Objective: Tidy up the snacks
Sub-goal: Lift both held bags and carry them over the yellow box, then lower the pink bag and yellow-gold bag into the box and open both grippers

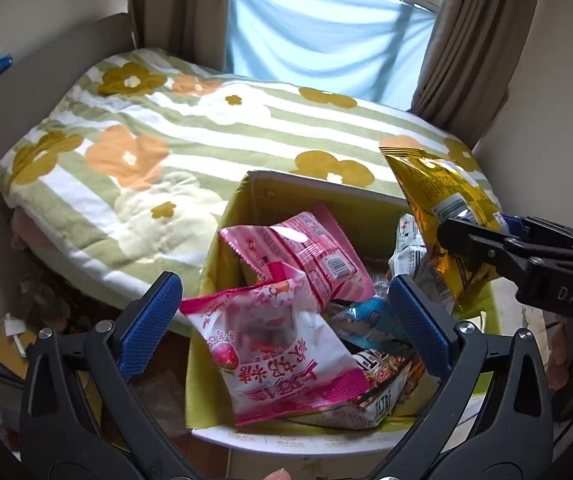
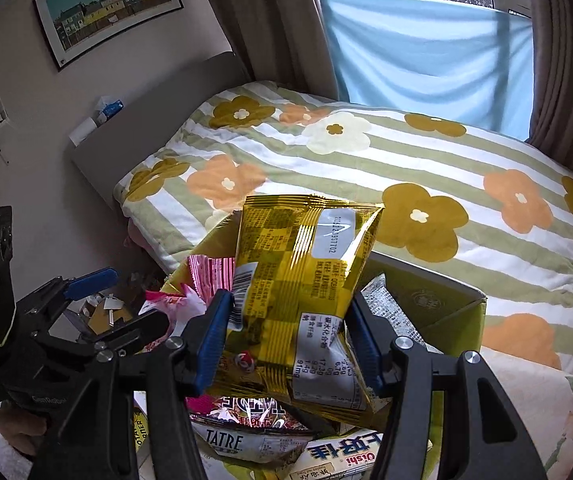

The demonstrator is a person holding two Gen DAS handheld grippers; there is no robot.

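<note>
A green box with a white rim (image 1: 306, 182) stands against the bed and holds several snack bags. On top lie a pink-and-white strawberry bag (image 1: 270, 344), a pink striped bag (image 1: 310, 256), a blue pack (image 1: 370, 320) and a "Tatre" bag (image 2: 246, 436). My left gripper (image 1: 284, 322) hovers over the box, open wide. Its blue pads stand on either side of the strawberry bag without touching it. My right gripper (image 2: 288, 338) is shut on a yellow snack bag (image 2: 306, 264), held upright above the box's right side. That yellow snack bag (image 1: 438, 192) shows at the right in the left wrist view.
The bed's floral striped quilt (image 1: 166, 136) fills the space behind the box, with a grey headboard (image 2: 158, 108) at its left. Blue cloth (image 2: 426, 48) and brown curtains cover the window. Clutter lies on the floor (image 1: 10, 332) left of the box. A hand (image 2: 18, 428) grips the left tool.
</note>
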